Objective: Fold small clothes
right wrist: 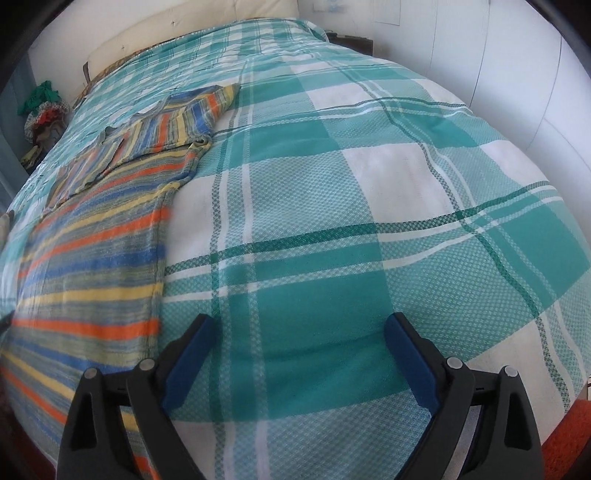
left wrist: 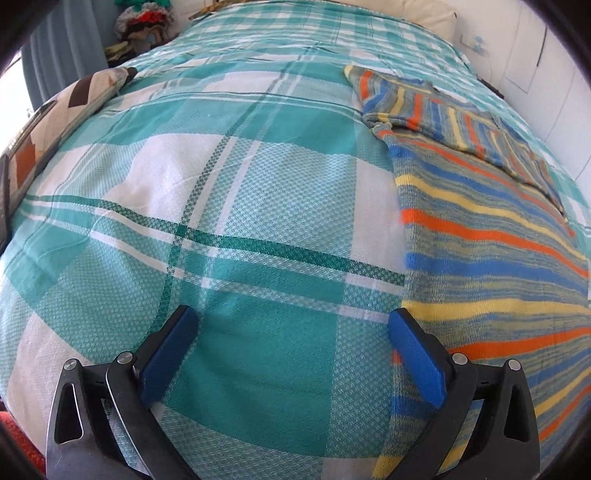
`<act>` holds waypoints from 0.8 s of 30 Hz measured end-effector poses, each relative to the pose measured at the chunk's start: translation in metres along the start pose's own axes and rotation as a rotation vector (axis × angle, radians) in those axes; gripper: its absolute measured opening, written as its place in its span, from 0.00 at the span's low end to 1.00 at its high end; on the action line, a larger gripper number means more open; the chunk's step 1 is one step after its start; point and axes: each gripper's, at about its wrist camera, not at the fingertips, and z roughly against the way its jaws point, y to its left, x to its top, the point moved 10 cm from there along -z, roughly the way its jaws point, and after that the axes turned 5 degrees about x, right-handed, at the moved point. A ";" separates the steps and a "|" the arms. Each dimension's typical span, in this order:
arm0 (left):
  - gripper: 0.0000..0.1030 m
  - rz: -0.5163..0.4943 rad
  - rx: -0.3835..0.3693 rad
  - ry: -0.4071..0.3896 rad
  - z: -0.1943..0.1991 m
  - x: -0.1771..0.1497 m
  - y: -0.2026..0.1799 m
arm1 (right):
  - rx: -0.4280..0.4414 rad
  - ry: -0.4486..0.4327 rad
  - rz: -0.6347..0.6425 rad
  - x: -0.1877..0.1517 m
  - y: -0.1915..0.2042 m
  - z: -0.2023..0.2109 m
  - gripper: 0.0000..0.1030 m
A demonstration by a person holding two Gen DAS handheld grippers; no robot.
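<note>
Bed fills both views, covered w/ a teal-and-white plaid bedspread (left wrist: pixel 229 206) that runs from the bottom edge up to the top of each frame. White wall (right wrist: pixel 480 55) curves along the upper right of the right wrist view, and a pale headboard or pillow edge (right wrist: pixel 192 33) sits at its top left. Next biggest: the striped garment (left wrist: pixel 491 258), orange/blue/yellow/grey bands, lying flat on the bedspread. From my left wrist it takes up the right side of the frame, from the bottom right corner up to mid-top; a sleeve part (left wrist: pixel 413 99) is folded across it near the upper right. From my right wrist the same garment lies along the left side, lower left up to upper-left centre. Patterned cushion (left wrist: pixel 62 110) w/ brown chevrons sits at the left edge of the left view. Heap of mixed clothes (left wrist: pixel 144 22) at top left, off the bed; can't tell what's in it. My left gripper (left wrist: pixel 291 354) is at bottom centre, jaws spread wide, nothing between them but bedspread; its right blue pad is over the garment's edge, can't tell if touching. My right gripper (right wrist: pixel 299 358) is at bottom centre too, jaws wide apart, empty, over plain bedspread just right of the garment's edge.
</note>
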 end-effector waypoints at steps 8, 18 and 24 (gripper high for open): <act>0.99 -0.005 0.001 0.012 -0.002 -0.002 -0.001 | 0.023 0.008 -0.007 -0.001 0.003 -0.005 0.98; 0.99 -0.011 0.004 0.016 -0.003 -0.002 -0.002 | 0.015 0.009 0.003 -0.001 0.004 -0.007 1.00; 0.99 -0.011 0.004 0.017 -0.003 -0.002 -0.002 | 0.015 0.009 0.003 -0.002 0.004 -0.007 1.00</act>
